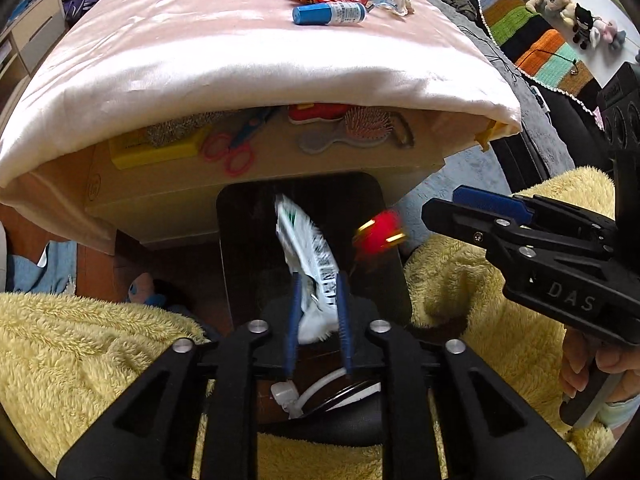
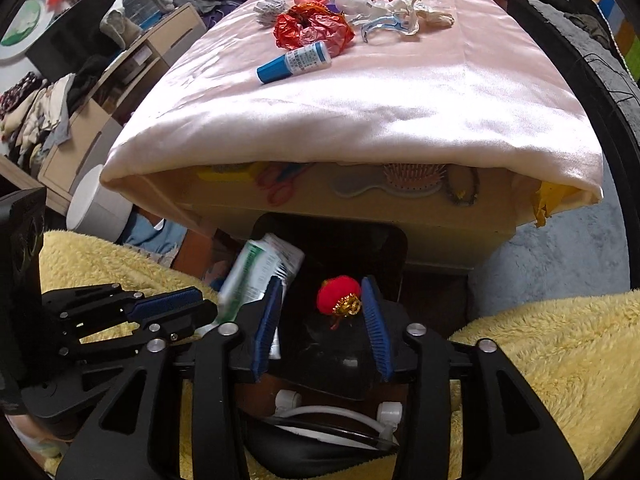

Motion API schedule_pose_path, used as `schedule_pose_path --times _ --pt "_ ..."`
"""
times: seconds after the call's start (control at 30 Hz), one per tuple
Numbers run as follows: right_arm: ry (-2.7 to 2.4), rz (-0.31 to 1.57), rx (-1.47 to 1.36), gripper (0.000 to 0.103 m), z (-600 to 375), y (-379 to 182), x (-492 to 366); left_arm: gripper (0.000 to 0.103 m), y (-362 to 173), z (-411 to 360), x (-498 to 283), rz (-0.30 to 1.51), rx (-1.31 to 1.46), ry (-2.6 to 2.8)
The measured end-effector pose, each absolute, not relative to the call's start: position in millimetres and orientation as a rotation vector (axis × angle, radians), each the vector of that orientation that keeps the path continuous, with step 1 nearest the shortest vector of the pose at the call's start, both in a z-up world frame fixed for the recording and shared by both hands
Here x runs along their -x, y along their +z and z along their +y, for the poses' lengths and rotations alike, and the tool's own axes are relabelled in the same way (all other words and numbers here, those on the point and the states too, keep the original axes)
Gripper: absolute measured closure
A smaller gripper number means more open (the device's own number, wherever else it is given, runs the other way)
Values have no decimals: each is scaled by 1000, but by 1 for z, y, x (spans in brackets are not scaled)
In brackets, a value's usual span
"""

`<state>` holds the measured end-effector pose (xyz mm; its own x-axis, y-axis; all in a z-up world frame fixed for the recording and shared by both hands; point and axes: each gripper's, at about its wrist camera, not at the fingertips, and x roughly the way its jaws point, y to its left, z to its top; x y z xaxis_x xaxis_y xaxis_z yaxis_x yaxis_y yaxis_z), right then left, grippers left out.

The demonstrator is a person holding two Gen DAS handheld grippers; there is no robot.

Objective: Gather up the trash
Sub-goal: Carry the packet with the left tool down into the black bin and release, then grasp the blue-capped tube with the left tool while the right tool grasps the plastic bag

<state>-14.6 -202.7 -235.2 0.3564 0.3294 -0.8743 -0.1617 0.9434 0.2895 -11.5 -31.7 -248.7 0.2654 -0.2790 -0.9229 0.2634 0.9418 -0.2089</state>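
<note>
A bin (image 2: 384, 240) stands on the floor before the cloth-draped worktop (image 2: 360, 112), between two fleece-covered knees (image 2: 552, 352). Over its mouth, a wrapper (image 1: 308, 256) lies left of a small ornament (image 1: 380, 234). A tube (image 2: 294, 61) lies on the worktop before crumpled litter (image 2: 312, 30).

Glossy pink satin cloth (image 2: 360, 112) drapes the desk, crumpled red foil paper (image 2: 312, 30) at upper centre. Fluffy yellow fleece (image 1: 92, 344) fills the lower corners. Matt black plastic claws, ribbed blue pads (image 2: 266, 330), printed plastic wrapper (image 1: 308, 256).
</note>
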Motion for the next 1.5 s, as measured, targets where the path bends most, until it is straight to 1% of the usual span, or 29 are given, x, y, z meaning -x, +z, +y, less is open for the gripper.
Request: schedule_pose_path --times 0.03,0.1,0.13,0.17,0.2,0.23,0.27,0.3,0.37,0.47,0.63,0.83,1.2,1.3,1.4,1.47,1.5 --pt "317 1158 -166 48 -204 -234 15 80 -248 -32 12 1249 17 -365" --pt "311 1148 -168 48 -204 -230 13 78 -247 -30 12 1247 21 -358" --pt "305 1139 -171 48 -207 -228 13 74 -246 -31 12 1245 23 -355" --pt "297 1130 -173 48 -208 -225 12 66 -244 -31 12 1241 24 -352" --pt "286 1119 -174 48 -212 -221 10 61 -243 -28 11 1233 22 -347" --pt "273 1104 -173 47 -216 -217 9 47 -240 -26 11 1222 16 -335" --pt "257 1088 -171 43 -220 -212 8 33 -237 -25 11 1209 2 -319" --pt "241 1071 -169 40 -224 -208 5 30 -234 -25 10 1195 -18 -306" --pt "213 1035 -163 28 -233 -199 1 23 -228 -24 8 1179 -46 -290" --pt "172 997 -153 20 -246 -188 -7 16 -215 -19 1 1150 -50 -278" --pt "157 950 -147 20 -258 -172 -29 11 -193 -17 -13 1086 -57 -260" --pt "158 903 -133 20 -262 -158 -57 10 -183 -34 -41 1066 -73 -275" --pt "128 898 -144 20 -272 -162 -115 10 -184 -62 -101 1082 2 -301" --pt "131 899 -140 23 -270 -163 -129 10 -186 -71 -114 1083 17 -309" --pt "133 895 -135 26 -267 -163 -144 14 -192 -77 -128 1093 34 -292" --pt "135 889 -130 27 -265 -163 -153 23 -196 -81 -135 1108 43 -284" --pt "136 885 -127 27 -264 -163 -158 24 -199 -83 -138 1116 50 -283"
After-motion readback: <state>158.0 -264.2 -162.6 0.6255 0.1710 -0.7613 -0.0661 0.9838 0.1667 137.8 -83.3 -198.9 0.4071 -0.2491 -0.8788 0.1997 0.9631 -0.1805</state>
